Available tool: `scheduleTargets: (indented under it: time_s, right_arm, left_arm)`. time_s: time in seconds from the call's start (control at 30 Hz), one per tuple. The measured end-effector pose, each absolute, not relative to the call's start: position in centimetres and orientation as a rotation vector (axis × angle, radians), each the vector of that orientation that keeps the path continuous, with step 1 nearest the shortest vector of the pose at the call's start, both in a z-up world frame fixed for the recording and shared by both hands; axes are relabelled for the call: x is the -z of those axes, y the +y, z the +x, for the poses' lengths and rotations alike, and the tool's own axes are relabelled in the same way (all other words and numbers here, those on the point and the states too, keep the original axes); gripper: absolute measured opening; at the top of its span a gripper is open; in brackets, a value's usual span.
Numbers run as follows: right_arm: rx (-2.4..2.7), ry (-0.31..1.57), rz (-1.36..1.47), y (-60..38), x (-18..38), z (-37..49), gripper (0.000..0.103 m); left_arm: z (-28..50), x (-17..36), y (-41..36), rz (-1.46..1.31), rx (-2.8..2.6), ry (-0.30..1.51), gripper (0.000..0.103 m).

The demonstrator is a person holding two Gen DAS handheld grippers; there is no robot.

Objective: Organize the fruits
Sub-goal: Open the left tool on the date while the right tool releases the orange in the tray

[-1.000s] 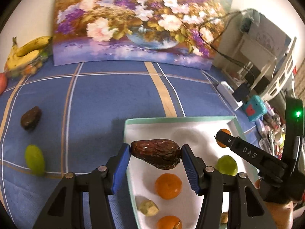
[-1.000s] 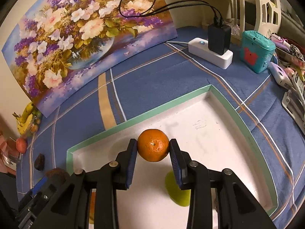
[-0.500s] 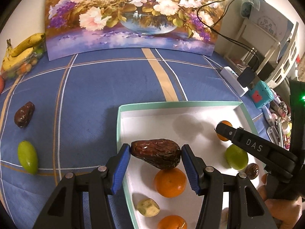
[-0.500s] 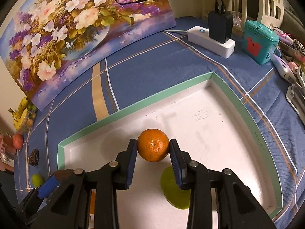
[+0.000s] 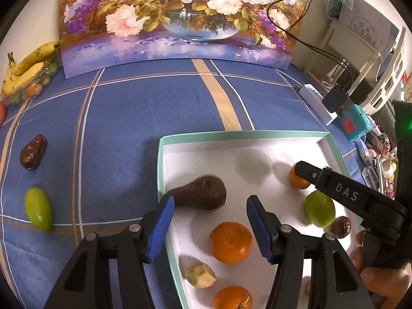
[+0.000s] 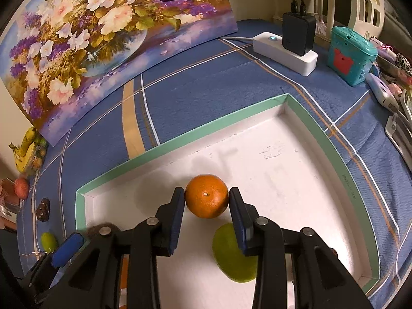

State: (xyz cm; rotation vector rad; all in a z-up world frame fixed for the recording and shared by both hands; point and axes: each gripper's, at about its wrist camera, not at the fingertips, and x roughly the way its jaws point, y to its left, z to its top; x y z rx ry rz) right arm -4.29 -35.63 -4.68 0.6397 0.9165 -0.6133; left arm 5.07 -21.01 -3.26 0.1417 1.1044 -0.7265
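A flower painting (image 5: 180, 18) leans at the far edge of the blue plaid cloth (image 5: 116, 118). Far right, a white power strip (image 6: 284, 52) carries a black charger (image 6: 297, 33), just beside a teal box (image 6: 351, 55).

Looking like a home. Plaid tablecloth (image 5: 123, 118) covering the table, flower painting (image 5: 180, 18) leaning behind, power strip (image 6: 284, 52) sitting nearby.

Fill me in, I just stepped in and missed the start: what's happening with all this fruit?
A person with a gripper in each hand is sorting fruit into a white tray. The left gripper is open, with a brown date lying in the tray just ahead of it. The right gripper is shut on an orange over the tray. Another date and a green fruit wait on the blue cloth.
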Motion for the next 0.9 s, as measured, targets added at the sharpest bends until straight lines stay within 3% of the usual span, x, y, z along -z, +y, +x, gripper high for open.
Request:
scheduleTargets:
  time_s: [0.53,0.63,0.77,0.9]
  right_arm:
    - [0.621,0.882,0.579,-34.1,-0.8,-5.6,0.037]
    - [0.610,0.892,0.567,-33.5,-0.9,-5.6,0.044]
    - [0.592,0.916,0.552,-32.6,-0.8,-5.2,0.044]
    - [0.569,0.965,0.521,-31.5,-0.1,-4.4,0.048]
  left_arm:
    - [6.5,-0.4,-16.9,0.070,0.607,1.109,0.067]
    - [7.4,-0.4,-14.8,0.039,0.531,1.124,0.070]
    - [8.6,-0.4,-11.7,-0.003,0.439,1.135,0.071]
    - [9.6,0.0,-9.0,-0.031,0.353,1.145,0.078]
